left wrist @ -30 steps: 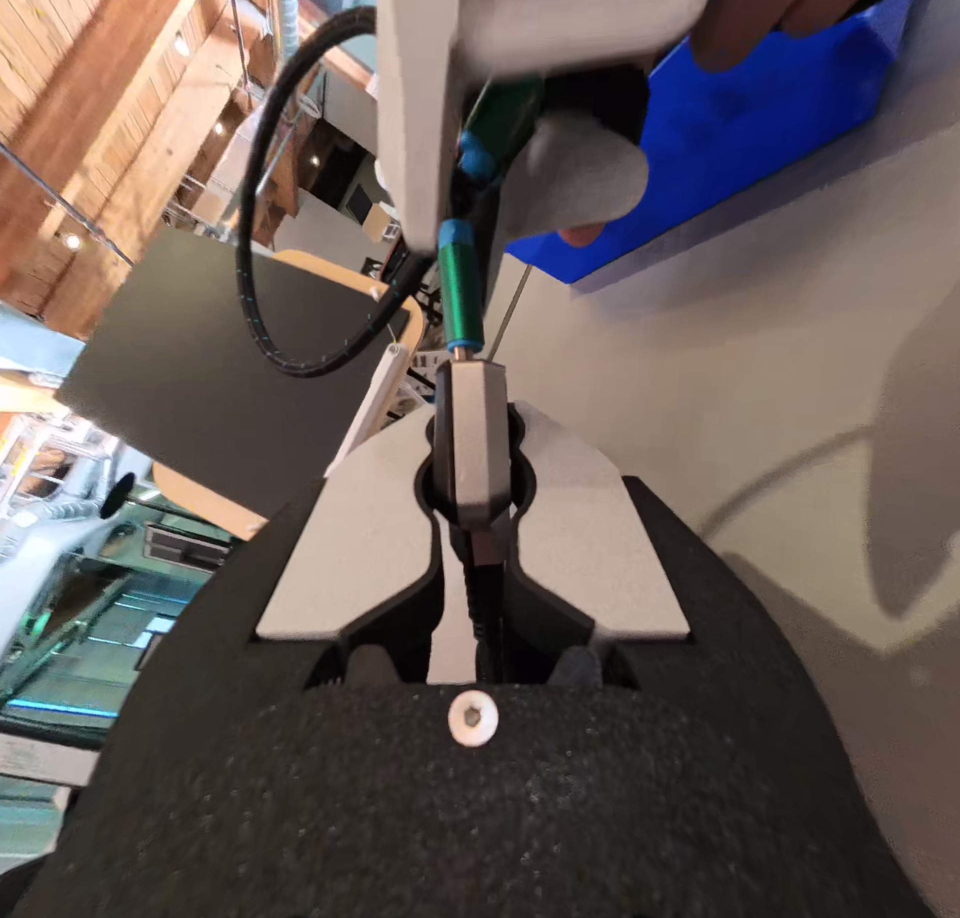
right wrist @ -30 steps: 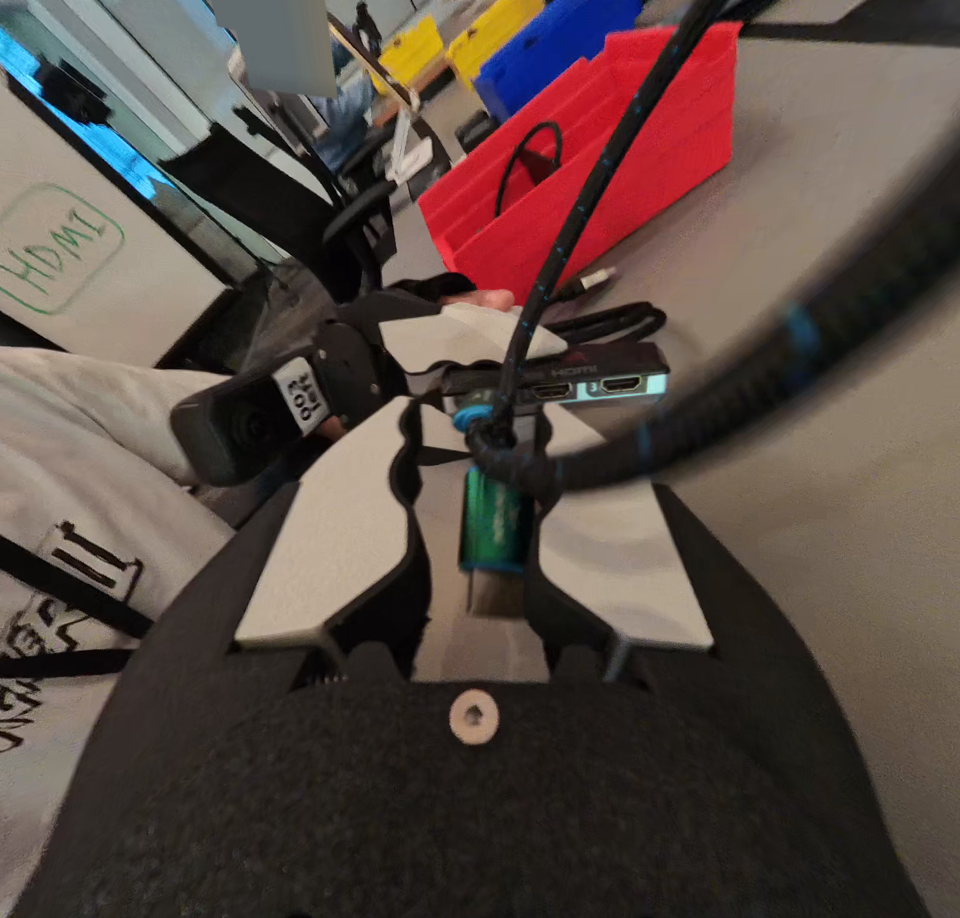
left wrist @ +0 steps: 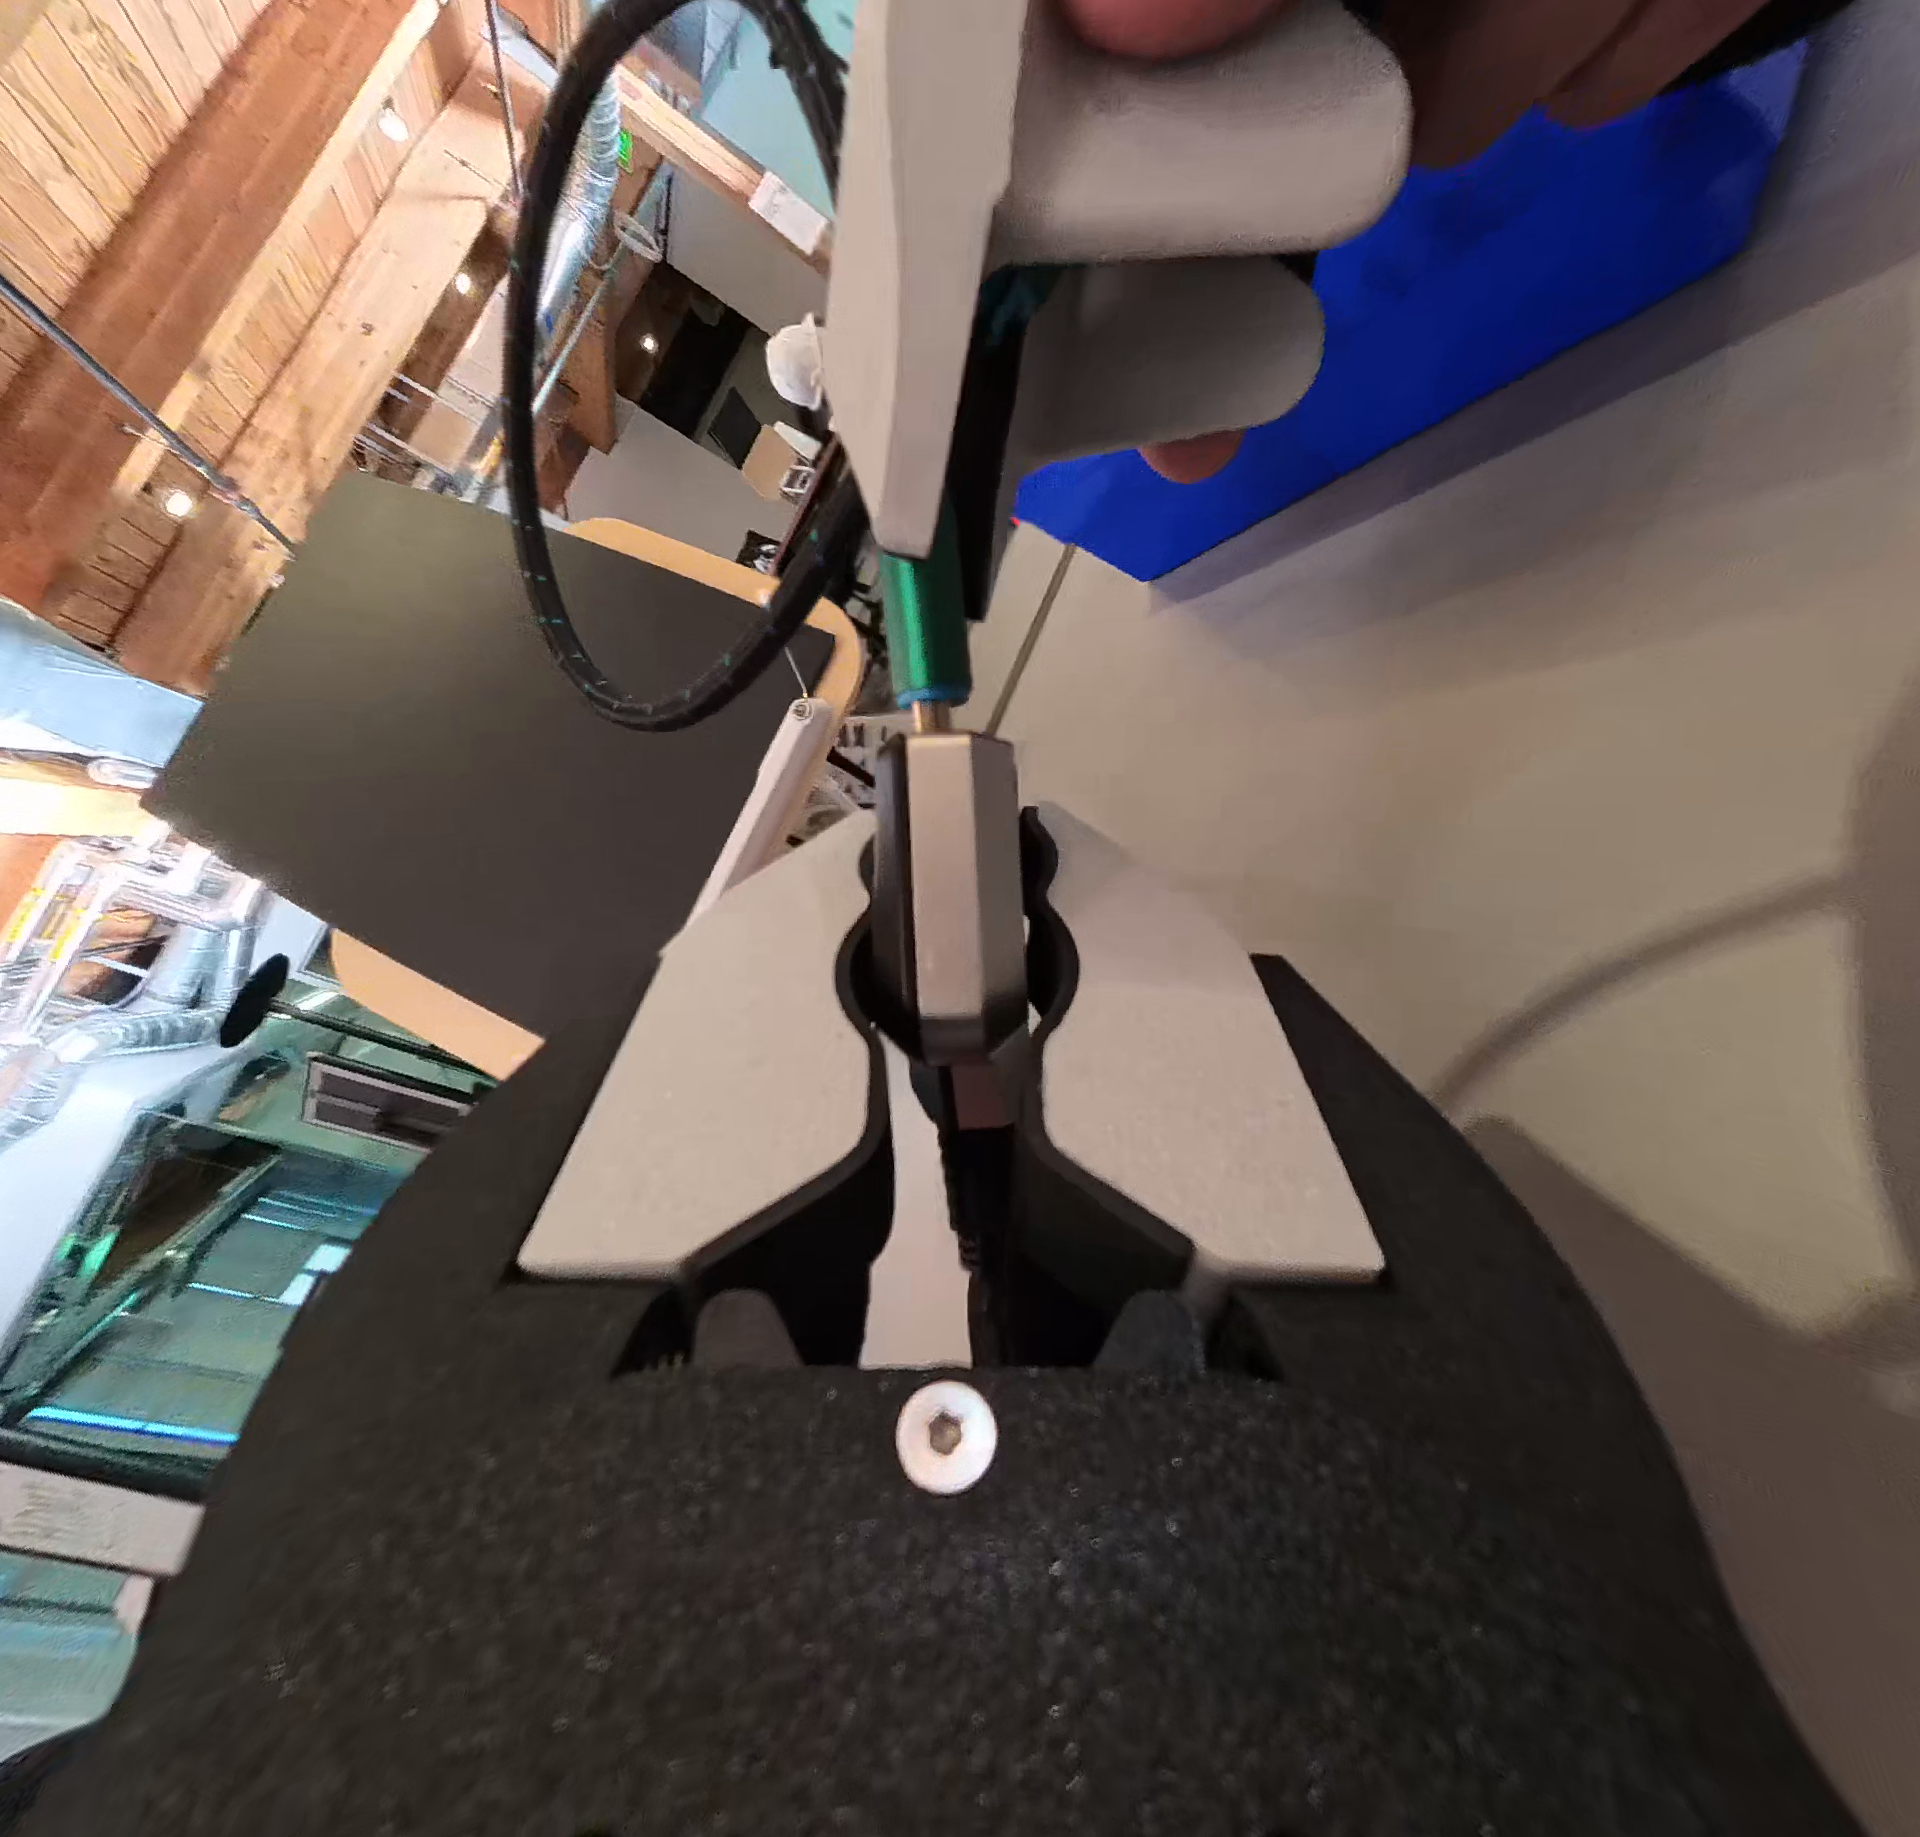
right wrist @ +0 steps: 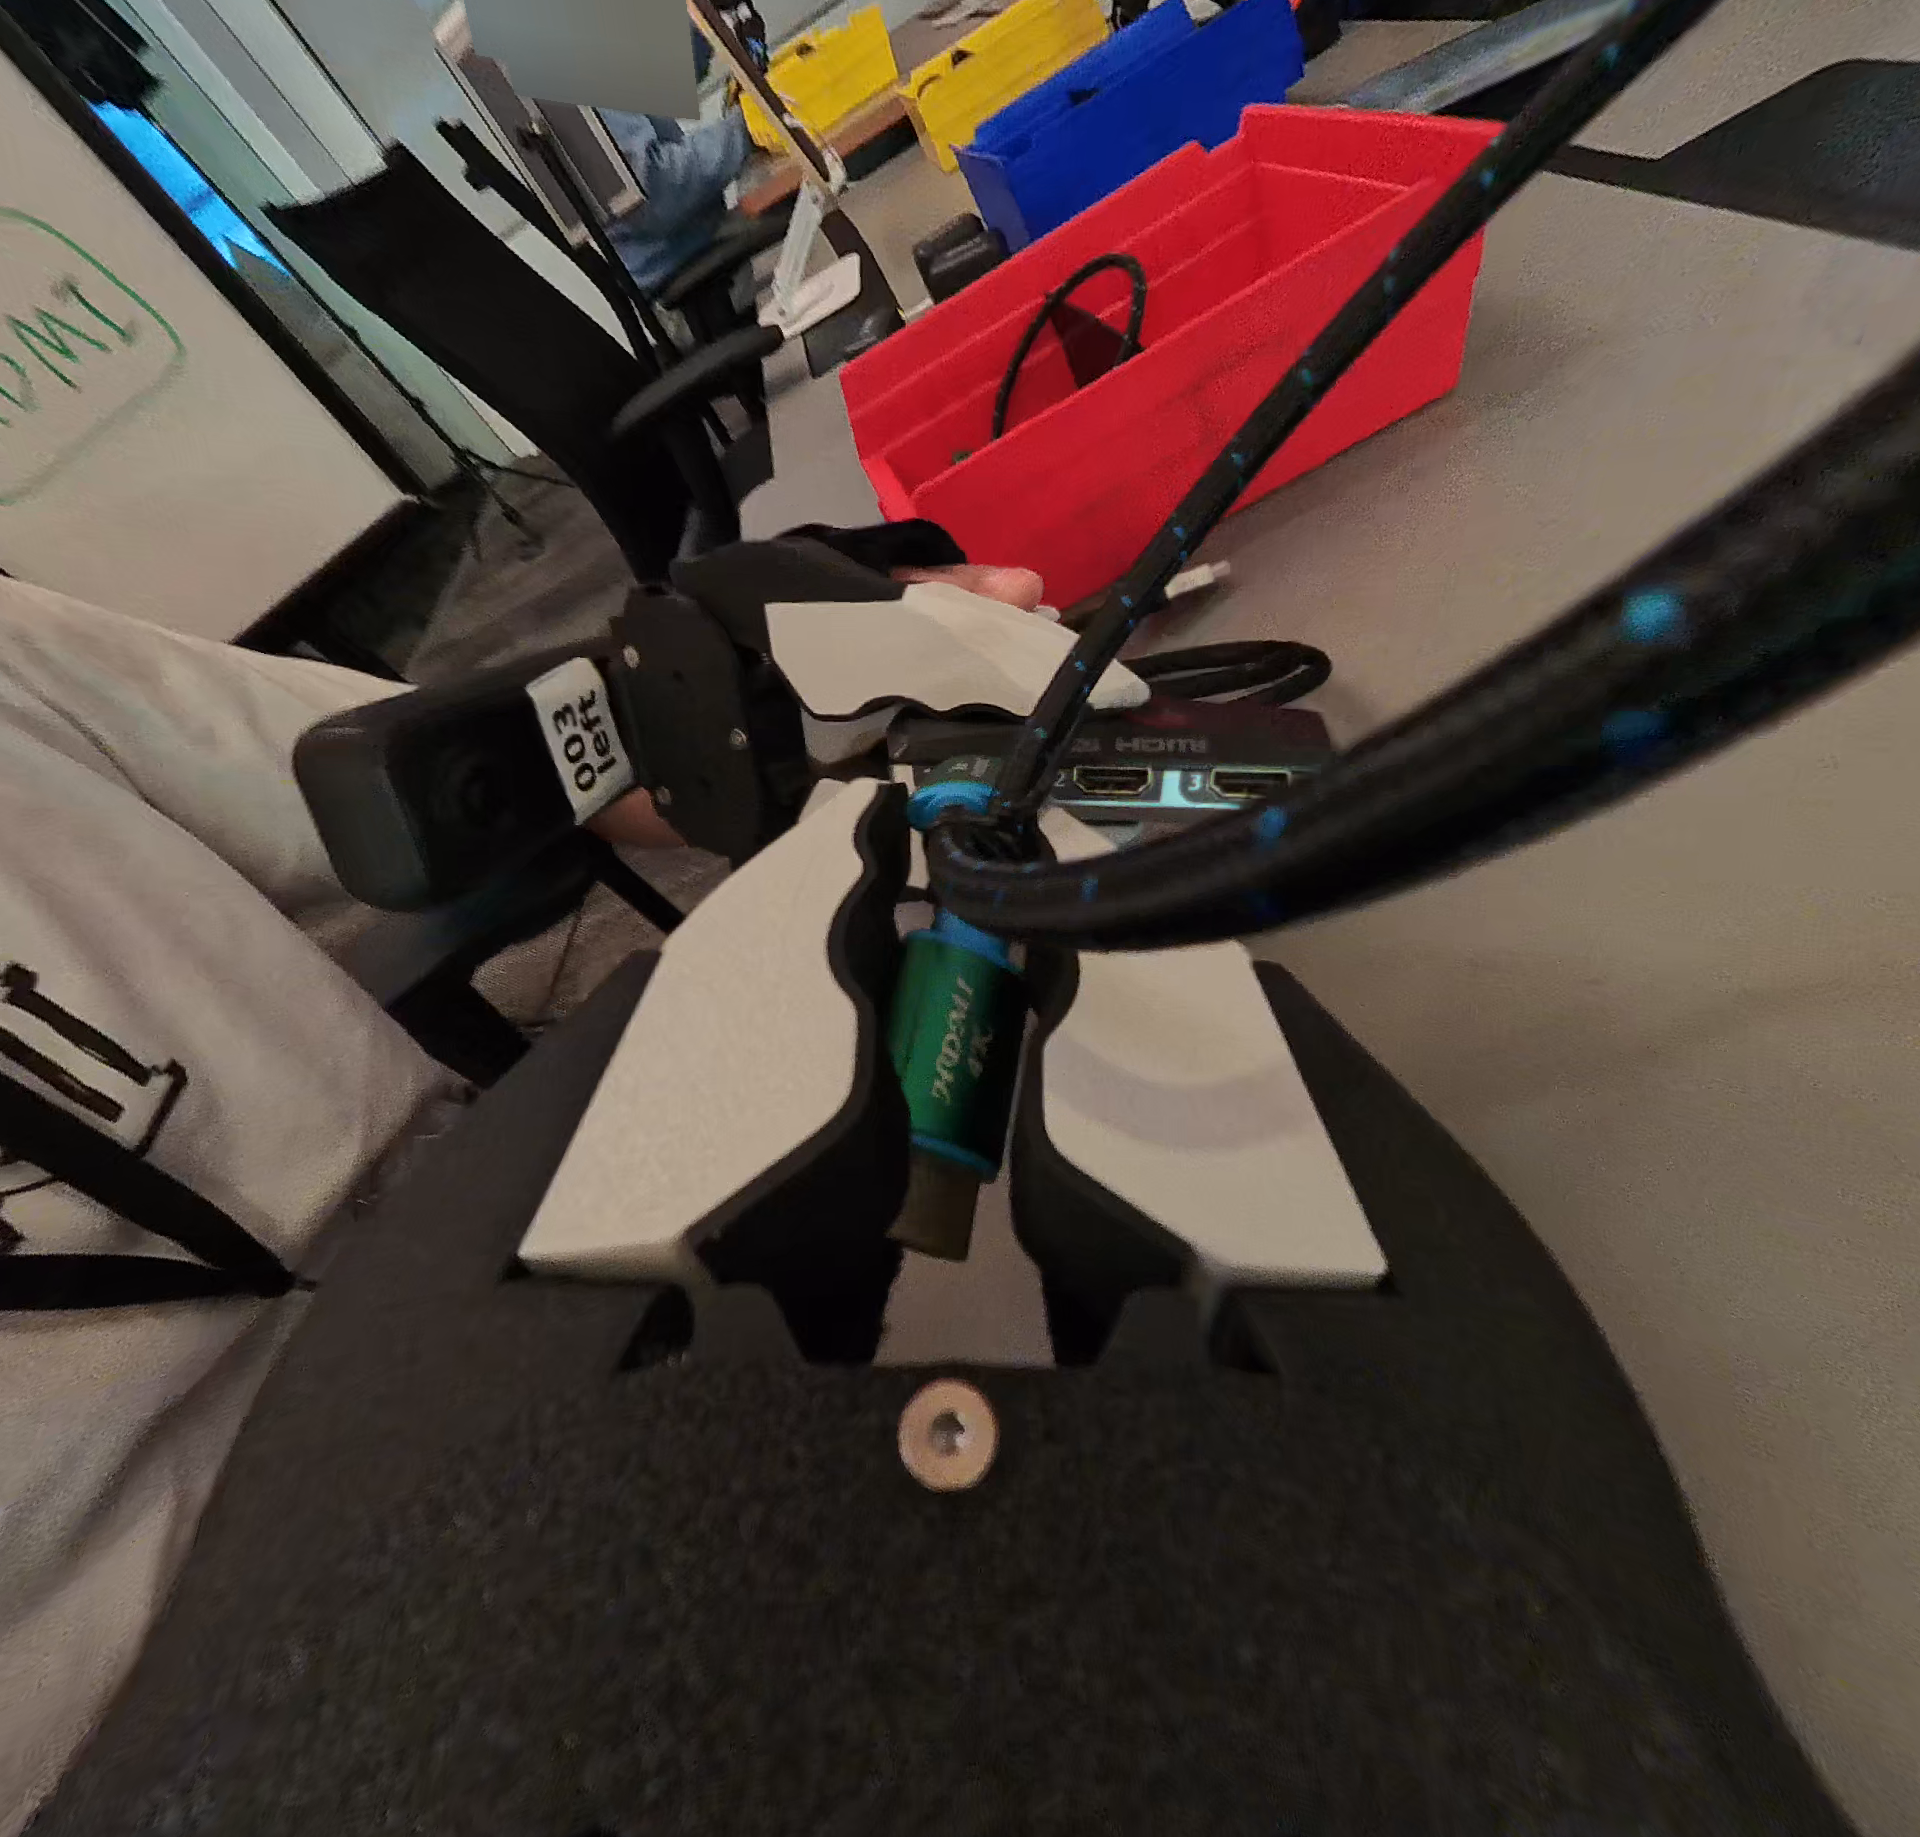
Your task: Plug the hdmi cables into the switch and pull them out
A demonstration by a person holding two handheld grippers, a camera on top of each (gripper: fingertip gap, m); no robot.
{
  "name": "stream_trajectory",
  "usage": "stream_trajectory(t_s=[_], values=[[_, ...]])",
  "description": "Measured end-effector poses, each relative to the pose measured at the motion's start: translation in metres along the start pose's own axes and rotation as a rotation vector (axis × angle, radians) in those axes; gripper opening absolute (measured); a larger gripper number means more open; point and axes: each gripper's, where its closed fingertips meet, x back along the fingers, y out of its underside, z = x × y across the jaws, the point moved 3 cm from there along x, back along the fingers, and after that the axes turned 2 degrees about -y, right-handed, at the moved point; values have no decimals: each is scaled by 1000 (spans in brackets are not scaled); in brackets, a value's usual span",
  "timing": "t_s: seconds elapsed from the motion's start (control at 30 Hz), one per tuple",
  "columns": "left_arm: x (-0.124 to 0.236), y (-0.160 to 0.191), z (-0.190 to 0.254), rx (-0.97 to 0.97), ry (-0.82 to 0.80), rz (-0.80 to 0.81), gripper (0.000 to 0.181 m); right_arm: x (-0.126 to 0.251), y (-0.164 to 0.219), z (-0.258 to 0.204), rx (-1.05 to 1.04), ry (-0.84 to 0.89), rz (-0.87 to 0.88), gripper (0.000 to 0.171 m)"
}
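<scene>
Grey table (right wrist: 1558,956); red bin (right wrist: 1195,374) behind switch (right wrist: 1143,748).

Place: shared workshop or lab office
Ceiling: exposed wood planks (left wrist: 156,125), metal duct (left wrist: 582,187)
Storage: red bin (right wrist: 1195,364), blue bin (right wrist: 1122,125), yellow bins (right wrist: 997,52) on grey worktop (right wrist: 1558,956)
Furniture: black office chair (right wrist: 582,374), whiteboard (right wrist: 125,385)
</scene>
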Motion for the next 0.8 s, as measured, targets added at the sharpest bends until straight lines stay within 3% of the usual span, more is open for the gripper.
stream_trajectory(t_s=[0.2,0.4,0.57,0.8], values=[[-4,5,8,-69,-7,-80,20,-9,15,0,-1,37,-82,21],[-5,6,2,5,-17,-93,20,-11,5,2,38,110,-22,20],[-6,1,-5,102,-11,-8,22,-5,-5,-1,73,111,45,20],[-4,12,3,-6,-56,-18,21,-2,1,6,97,216,72,20]])
